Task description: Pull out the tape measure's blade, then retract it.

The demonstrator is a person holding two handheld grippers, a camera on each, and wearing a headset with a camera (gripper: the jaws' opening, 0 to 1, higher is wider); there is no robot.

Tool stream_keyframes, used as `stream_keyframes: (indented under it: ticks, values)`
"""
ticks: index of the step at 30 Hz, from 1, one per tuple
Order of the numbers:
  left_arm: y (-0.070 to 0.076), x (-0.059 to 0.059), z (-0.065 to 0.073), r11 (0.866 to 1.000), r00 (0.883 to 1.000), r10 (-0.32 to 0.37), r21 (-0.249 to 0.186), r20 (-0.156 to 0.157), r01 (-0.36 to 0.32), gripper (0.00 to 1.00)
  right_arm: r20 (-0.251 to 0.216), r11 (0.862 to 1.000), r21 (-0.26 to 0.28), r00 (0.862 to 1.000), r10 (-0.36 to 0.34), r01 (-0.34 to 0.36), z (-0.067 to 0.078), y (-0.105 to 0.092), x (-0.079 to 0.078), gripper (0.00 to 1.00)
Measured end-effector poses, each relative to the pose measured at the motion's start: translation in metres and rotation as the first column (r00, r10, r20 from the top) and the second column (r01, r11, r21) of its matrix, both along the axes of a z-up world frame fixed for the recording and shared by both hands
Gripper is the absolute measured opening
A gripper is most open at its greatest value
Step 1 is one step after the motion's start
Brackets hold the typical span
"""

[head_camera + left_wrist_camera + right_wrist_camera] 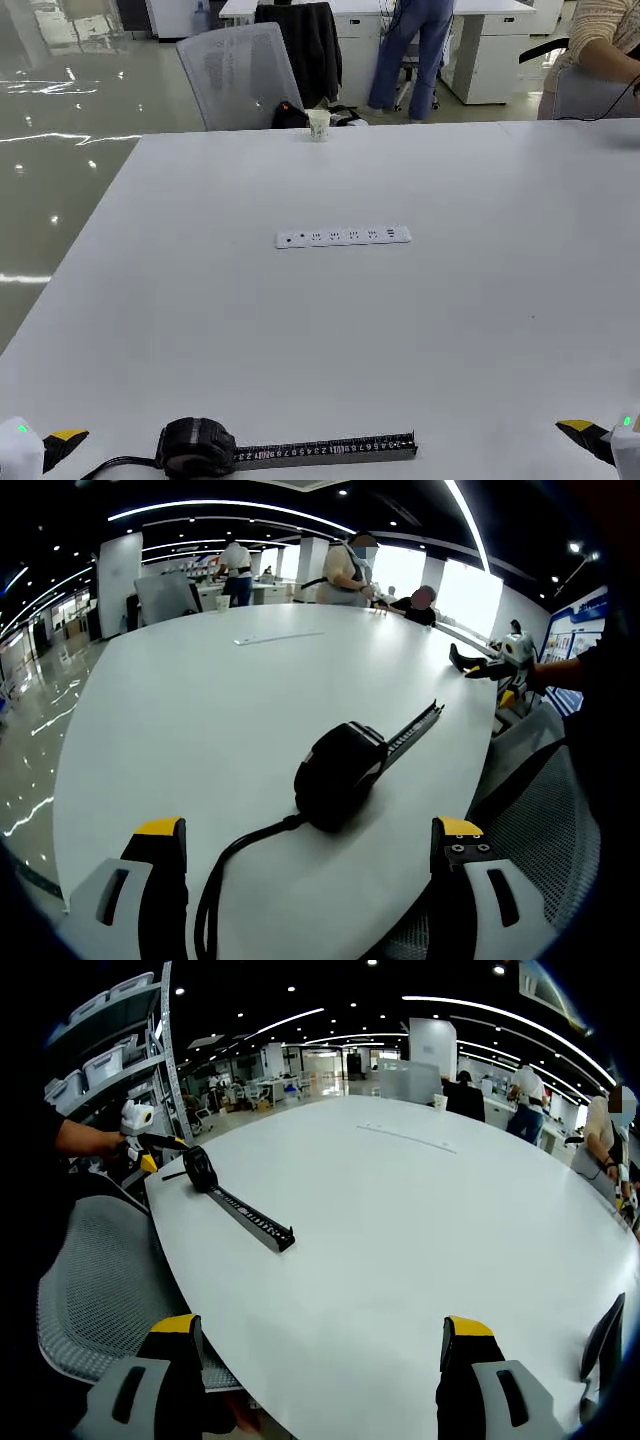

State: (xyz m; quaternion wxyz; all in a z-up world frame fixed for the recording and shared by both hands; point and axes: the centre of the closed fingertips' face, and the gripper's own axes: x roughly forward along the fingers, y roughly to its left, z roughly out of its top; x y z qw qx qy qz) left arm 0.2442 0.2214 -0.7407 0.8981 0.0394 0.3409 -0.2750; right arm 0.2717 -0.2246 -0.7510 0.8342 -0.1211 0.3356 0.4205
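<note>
A white power strip and a paper cup sit on the big white table. A grey chair stands behind it on the shiny floor.

Black round tape measure at the white table's near edge.
Its dark numbered blade lies pulled out flat, pointing right.

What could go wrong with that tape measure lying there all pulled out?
1. The tape measure case sits close to the front edge of the table; a clumsy nudge from the left gripper might knock it off.
2. The blade is far out; if it is let go all at once, it may whip back and its hooked end could skitter.
3. The black cord trails toward the left gripper and might snag a jaw.
</note>
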Motion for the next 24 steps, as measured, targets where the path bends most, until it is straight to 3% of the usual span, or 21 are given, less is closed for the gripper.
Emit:
stream_keyframes:
  ticks: [6,12,16,24]
  values:
    - [-0.001,0.001,0.001,1.000,1.000,-0.009,-0.004,0.013,0.009,0.99,-0.011,1.000,-0.016,1.000,0.001,-0.001,-0.004,-0.002,-0.002,0.99]
    - [0.002,0.000,-0.002,1.000,1.000,-0.009,0.007,-0.002,0.009,0.99,-0.009,0.999,-0.035,0.999,0.033,-0.034,-0.006,0.001,-0.007,0.99]
    - [0.003,-0.001,-0.008,0.998,1.000,-0.017,0.056,-0.023,0.018,0.99,-0.008,0.998,-0.028,0.999,0.052,-0.052,-0.004,0.006,-0.007,0.99]
    - [-0.007,0.004,-0.011,0.999,0.999,-0.034,0.040,-0.019,0.034,0.99,-0.014,0.997,-0.030,0.997,0.073,-0.073,0.000,0.016,0.000,0.99]
